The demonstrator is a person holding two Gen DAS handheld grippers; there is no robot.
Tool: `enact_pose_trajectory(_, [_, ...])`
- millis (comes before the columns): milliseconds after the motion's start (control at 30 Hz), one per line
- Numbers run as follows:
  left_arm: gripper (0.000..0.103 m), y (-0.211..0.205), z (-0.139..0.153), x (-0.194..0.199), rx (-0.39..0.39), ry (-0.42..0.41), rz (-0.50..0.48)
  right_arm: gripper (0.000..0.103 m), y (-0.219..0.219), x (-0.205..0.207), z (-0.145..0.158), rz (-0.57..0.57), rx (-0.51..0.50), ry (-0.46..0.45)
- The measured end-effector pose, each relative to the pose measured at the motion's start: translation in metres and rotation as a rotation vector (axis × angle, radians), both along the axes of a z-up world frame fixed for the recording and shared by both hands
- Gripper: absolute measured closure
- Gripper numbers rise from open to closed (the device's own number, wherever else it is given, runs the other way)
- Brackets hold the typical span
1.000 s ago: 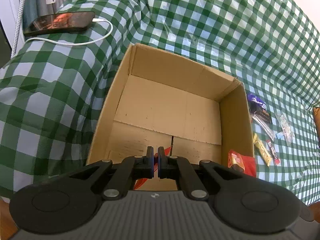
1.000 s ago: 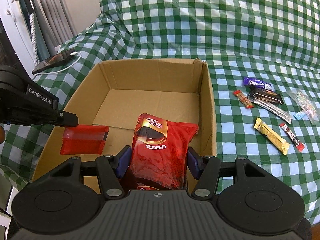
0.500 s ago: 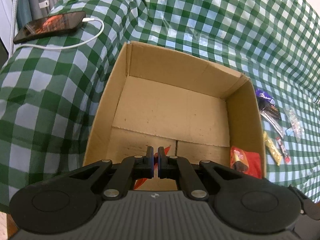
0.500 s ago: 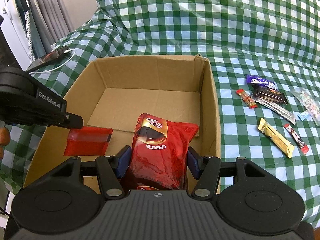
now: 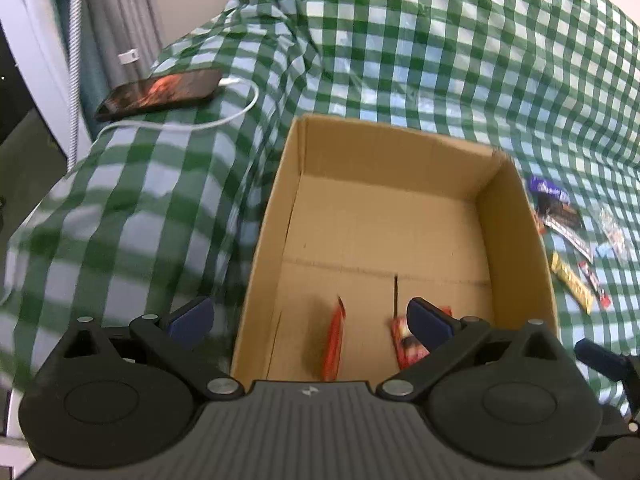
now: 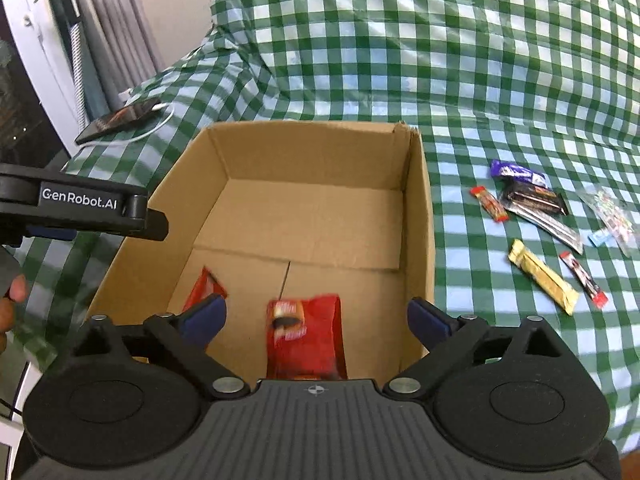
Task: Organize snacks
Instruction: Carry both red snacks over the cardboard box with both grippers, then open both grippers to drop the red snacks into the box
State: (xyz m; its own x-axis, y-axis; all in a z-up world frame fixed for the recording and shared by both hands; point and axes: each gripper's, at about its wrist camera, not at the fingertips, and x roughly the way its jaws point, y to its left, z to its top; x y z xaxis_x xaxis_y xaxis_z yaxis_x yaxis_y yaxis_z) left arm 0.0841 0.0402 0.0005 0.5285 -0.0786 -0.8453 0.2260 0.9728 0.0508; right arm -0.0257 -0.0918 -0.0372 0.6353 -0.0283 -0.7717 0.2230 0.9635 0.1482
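Both grippers now stand with jaws spread and hold nothing; half a second ago each was clamped on a red packet above the cardboard box (image 6: 416, 216).

Left gripper (image 5: 310, 318): released. Its small red sachet (image 5: 334, 344) is inside the box at the near wall, edge-on and blurred, judged to be dropping or just landed.

Right gripper (image 6: 316, 316): released. The red snack bag (image 6: 306, 336) lies on the box floor at the near wall, about 6 o'clock in the right wrist view. The sachet appears at 7 o'clock beside it, apart from it.

Placement at the near end leaves the far floor free for further items.

Outside the box, at 3 o'clock on the checked tablecloth (image 6: 440, 60), the loose snack bars (image 6: 540, 276) wait within the right gripper's reach.

At 10 o'clock, far, a phone (image 5: 160, 94) lies charging, clear of the work area.
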Motion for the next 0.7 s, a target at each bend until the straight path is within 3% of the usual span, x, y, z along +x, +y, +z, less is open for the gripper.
enact_pose_trajectory(300, [0.0, 0.019, 0.003, -0.069, 0.062, -0.035, -0.014, 0.001, 0.022, -0.056, 0.014, -0.009, -0.049, -0.022])
enact_pose_trajectory(700, [0.0, 0.029, 0.023, -0.122, 0.041, -0.113, -0.011, 0.0, 0.036, -0.108, 0.039, -0.001, -0.11, -0.121])
